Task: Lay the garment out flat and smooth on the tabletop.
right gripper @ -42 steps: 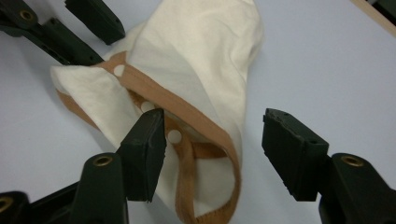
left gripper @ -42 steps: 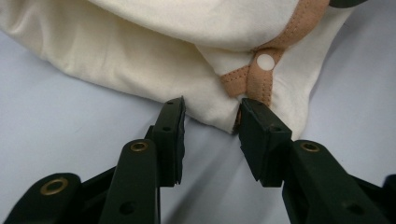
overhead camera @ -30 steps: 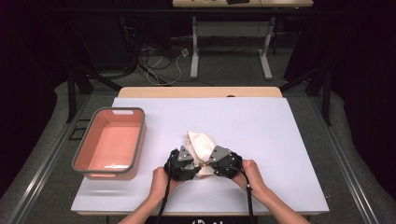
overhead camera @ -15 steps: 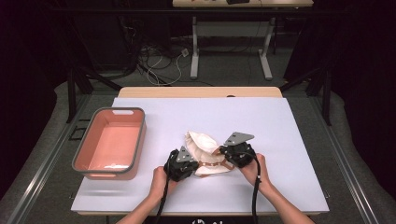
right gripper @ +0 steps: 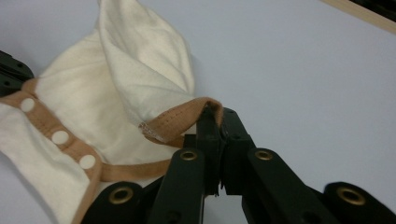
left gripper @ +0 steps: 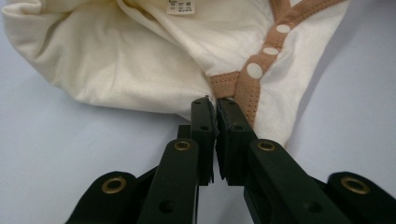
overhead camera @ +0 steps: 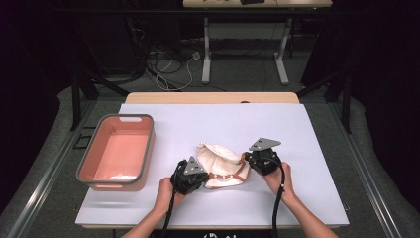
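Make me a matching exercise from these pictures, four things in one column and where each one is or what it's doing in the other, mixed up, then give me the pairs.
Things:
1. left gripper
2. right gripper
3. pink tub
4. cream garment

Places or states:
A. stands at the left side of the white table top
B. lies bunched between the two grippers
C. shut on the garment's tan trim next to a row of white snaps
D. shut on a lifted loop of tan trim, at the garment's right end

Pairs: 1-C, 2-D, 3-A, 4-B
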A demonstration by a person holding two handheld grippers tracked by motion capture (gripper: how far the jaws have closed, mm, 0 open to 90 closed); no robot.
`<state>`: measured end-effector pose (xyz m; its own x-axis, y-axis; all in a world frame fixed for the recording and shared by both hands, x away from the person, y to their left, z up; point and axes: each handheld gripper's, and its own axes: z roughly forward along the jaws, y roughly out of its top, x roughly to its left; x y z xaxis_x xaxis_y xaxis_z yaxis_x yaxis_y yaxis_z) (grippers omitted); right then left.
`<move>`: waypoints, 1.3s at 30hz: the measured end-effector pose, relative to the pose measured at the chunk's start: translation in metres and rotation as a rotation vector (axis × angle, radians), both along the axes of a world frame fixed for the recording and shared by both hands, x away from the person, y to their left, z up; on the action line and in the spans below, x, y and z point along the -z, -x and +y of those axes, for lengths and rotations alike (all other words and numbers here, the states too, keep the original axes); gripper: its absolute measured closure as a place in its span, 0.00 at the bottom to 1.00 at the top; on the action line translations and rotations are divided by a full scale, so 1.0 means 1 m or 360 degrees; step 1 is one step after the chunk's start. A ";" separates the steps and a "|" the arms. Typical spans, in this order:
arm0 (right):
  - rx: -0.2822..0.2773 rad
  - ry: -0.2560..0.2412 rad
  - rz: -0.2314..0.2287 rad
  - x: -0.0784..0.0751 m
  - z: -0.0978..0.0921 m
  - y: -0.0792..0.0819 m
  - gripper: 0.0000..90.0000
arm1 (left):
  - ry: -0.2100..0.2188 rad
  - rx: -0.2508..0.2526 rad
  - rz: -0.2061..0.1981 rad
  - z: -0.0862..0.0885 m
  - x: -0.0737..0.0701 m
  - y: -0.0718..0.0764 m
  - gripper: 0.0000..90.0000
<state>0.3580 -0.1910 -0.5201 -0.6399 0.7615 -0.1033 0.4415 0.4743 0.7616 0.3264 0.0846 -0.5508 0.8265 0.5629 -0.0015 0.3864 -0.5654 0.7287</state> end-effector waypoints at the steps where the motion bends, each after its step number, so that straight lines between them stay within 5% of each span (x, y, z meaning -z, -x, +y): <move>1: 0.0000 0.0000 0.0000 0.000 0.000 0.000 0.99 | 0.0005 0.0004 0.0001 0.001 -0.001 0.001 0.95; 10: -0.0041 0.0078 0.0109 0.010 -0.003 0.000 0.95 | -0.0024 0.0037 0.0027 0.006 -0.004 0.005 0.93; 13: -0.0085 0.0092 0.0102 0.009 -0.001 0.002 0.83 | -0.0062 0.0041 0.0031 0.006 -0.005 0.005 0.91; 15: -0.0133 0.0092 0.0090 0.004 0.002 0.005 0.67 | -0.0053 0.0033 0.0035 0.009 -0.006 0.005 0.85; 22: -0.0263 0.0133 0.0058 -0.007 0.013 0.020 0.45 | -0.0084 0.0011 0.0061 0.011 -0.006 0.003 0.73; 30: -0.0360 0.0157 0.0087 -0.007 0.028 0.029 0.37 | -0.0141 -0.0010 0.0074 0.007 0.001 -0.001 0.58; 39: -0.0442 0.0160 0.0122 -0.006 0.039 0.036 0.30 | -0.0106 -0.0007 0.0091 0.003 0.005 -0.003 0.56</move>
